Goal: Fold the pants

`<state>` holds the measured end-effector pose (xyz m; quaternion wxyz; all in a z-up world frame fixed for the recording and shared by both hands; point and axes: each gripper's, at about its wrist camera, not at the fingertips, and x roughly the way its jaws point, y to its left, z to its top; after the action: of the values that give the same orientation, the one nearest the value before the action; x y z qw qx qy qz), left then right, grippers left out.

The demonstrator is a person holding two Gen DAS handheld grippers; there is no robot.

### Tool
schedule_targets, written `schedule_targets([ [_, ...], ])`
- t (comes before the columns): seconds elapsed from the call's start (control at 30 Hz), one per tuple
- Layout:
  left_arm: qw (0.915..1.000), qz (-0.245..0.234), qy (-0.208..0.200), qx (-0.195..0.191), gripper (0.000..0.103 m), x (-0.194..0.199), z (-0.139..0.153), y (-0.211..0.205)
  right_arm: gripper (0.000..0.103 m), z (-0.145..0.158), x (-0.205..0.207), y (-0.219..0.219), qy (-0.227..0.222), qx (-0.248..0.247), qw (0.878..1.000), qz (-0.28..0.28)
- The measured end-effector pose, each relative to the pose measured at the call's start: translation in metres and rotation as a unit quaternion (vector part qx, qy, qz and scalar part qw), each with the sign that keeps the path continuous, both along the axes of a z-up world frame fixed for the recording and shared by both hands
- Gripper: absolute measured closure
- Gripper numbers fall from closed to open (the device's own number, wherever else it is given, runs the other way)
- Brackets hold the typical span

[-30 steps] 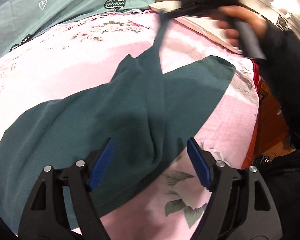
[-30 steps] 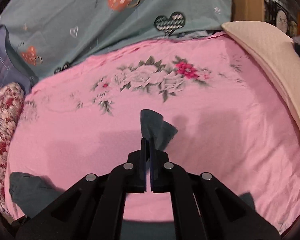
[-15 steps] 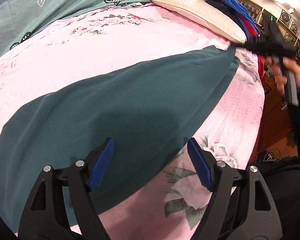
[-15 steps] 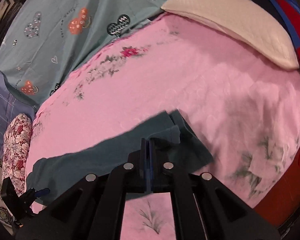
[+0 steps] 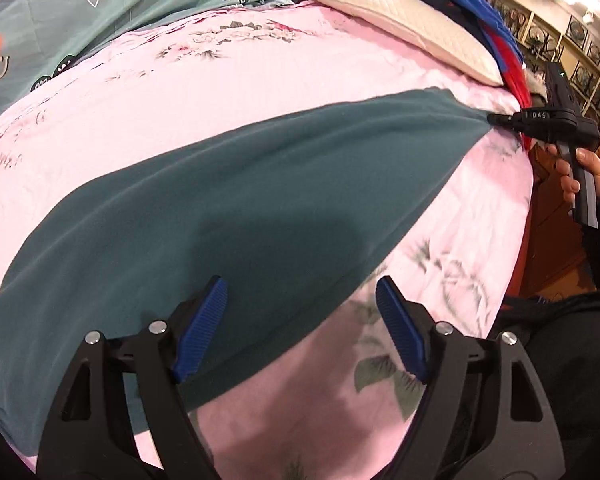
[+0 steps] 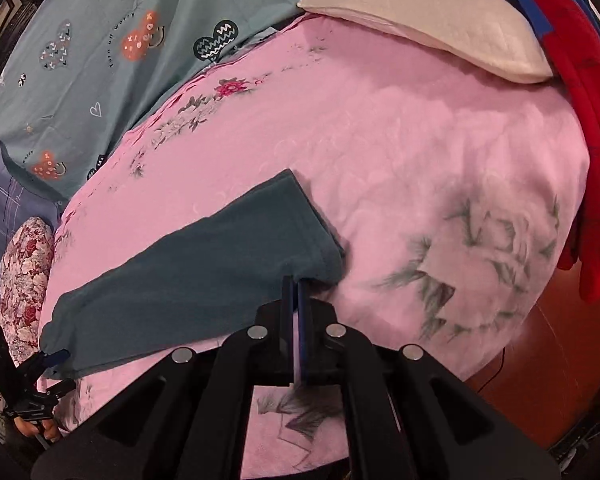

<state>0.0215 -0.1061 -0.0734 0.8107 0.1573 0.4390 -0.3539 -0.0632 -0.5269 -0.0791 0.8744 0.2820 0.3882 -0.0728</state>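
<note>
Dark teal pants [image 5: 236, 200] lie stretched out flat across the pink floral bedsheet [image 5: 260, 68]. My left gripper [image 5: 300, 328] is open with blue pads, hovering over the near edge of the pants and holding nothing. My right gripper [image 6: 298, 284] is shut on the corner of one end of the pants [image 6: 204, 268]. It also shows in the left wrist view [image 5: 494, 119], pulling the cloth taut at the far right. The left gripper also shows in the right wrist view [image 6: 58, 368], open at the other end of the pants.
A cream pillow [image 5: 404, 28] and a pile of red and blue clothes [image 6: 580, 92] lie at the bed's far right. A teal heart-print cover [image 6: 112, 48] and a floral cushion [image 6: 24, 284] lie along the far left. The bed's edge [image 5: 528, 220] drops off at the right.
My right gripper carried the lifted pant end from over the middle of the bed out to the right, laying the pants out long and flat. The left gripper stayed open.
</note>
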Motion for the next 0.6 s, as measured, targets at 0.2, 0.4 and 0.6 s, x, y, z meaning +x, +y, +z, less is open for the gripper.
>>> schedule_targets([
  [0.2, 0.9995, 0.031, -0.001, 0.004, 0.024, 0.005, 0.004, 0.025, 0.086, 0.027, 0.002, -0.006, 0.008, -0.073, 0.997, -0.024],
  [0.4, 0.9976, 0.064, -0.023, 0.011, 0.024, 0.014, 0.019, 0.057, 0.078, 0.052, 0.050, -0.003, 0.011, -0.109, 0.993, 0.045],
  [0.6, 0.9959, 0.088, -0.019, 0.005, 0.023, 0.022, 0.021, 0.070, 0.084, 0.009, 0.107, 0.004, 0.101, -0.135, 0.983, 0.074],
])
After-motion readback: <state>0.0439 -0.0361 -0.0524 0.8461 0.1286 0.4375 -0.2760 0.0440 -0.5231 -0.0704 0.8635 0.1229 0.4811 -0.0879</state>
